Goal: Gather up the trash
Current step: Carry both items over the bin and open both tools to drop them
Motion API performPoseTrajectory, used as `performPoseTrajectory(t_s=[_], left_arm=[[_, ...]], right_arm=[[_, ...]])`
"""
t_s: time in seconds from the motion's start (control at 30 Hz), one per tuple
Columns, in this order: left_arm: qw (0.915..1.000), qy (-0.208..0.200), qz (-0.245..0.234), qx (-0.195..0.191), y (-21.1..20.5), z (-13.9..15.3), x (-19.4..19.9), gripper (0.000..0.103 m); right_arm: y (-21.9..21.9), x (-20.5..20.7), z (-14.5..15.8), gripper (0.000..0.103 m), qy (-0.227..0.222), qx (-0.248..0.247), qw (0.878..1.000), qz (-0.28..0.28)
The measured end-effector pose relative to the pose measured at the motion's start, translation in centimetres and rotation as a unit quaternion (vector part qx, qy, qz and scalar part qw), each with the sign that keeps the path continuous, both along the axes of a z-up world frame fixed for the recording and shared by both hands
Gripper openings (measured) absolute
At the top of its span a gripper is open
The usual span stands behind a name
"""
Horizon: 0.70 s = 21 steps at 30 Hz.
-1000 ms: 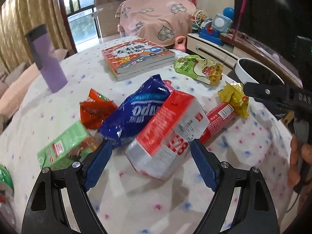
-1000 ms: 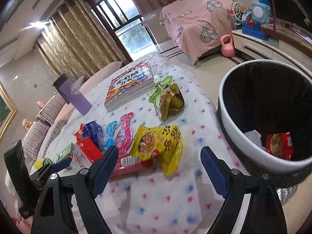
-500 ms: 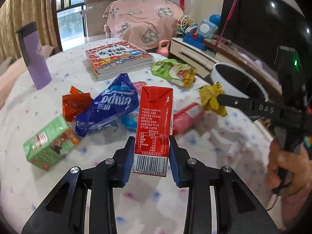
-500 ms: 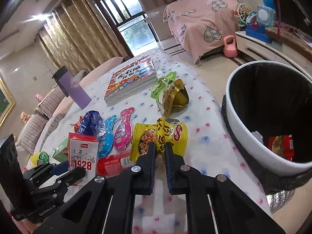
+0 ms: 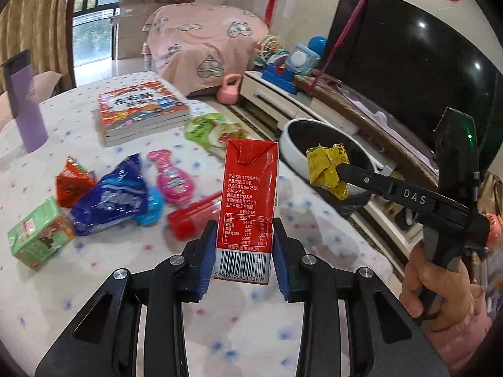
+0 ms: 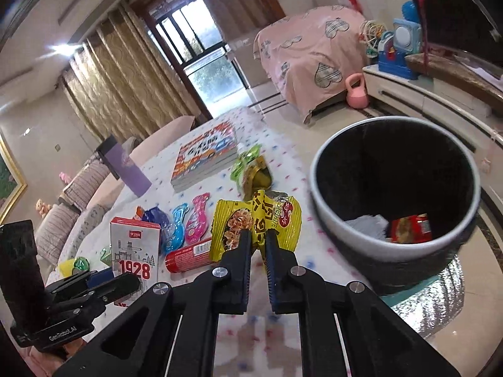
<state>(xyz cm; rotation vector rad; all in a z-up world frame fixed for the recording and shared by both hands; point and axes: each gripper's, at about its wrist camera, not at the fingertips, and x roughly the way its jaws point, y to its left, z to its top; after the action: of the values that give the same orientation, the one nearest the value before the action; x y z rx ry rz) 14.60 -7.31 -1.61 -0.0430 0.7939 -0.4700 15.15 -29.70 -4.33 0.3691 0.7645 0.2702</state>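
Observation:
My left gripper (image 5: 243,245) is shut on a red milk carton (image 5: 250,194) and holds it upright above the table; the carton also shows in the right wrist view (image 6: 133,248). My right gripper (image 6: 258,238) is shut on a yellow snack wrapper (image 6: 254,220), lifted off the table just left of the trash bin (image 6: 396,194). In the left wrist view the wrapper (image 5: 327,166) hangs at the bin's rim (image 5: 292,138). The bin is white outside and black inside, with a red packet (image 6: 410,229) and white paper in it.
On the dotted tablecloth (image 5: 94,298) lie a green carton (image 5: 37,235), blue bag (image 5: 113,194), orange wrapper (image 5: 74,182), pink pouch (image 5: 171,176), red tube (image 5: 191,216), green pouch (image 5: 213,132), books (image 5: 141,110) and a purple flask (image 5: 25,100).
Both grippers closed on their items a second ago and have lifted them. The left raised the carton upright; the right carried the yellow wrapper up and toward the bin.

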Motion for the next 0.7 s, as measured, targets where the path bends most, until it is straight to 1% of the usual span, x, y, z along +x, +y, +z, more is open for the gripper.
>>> performPoseTrajectory(t_s=[0.37, 0.7], left_arm=[[0.9996, 0.004, -0.027, 0.004, -5.0, 0.6, 0.8, 0.032], [0.9984, 0.007, -0.055, 0.013, -9.5, 1.1, 2.7, 0.032]], right_arm=[[-4.5, -1.9, 1.0, 0.009, -0.013, -0.003, 0.999, -0.043], [-8.4, -2.0, 1.1, 0.009, -0.016, -0.005, 0.997, -0.075]])
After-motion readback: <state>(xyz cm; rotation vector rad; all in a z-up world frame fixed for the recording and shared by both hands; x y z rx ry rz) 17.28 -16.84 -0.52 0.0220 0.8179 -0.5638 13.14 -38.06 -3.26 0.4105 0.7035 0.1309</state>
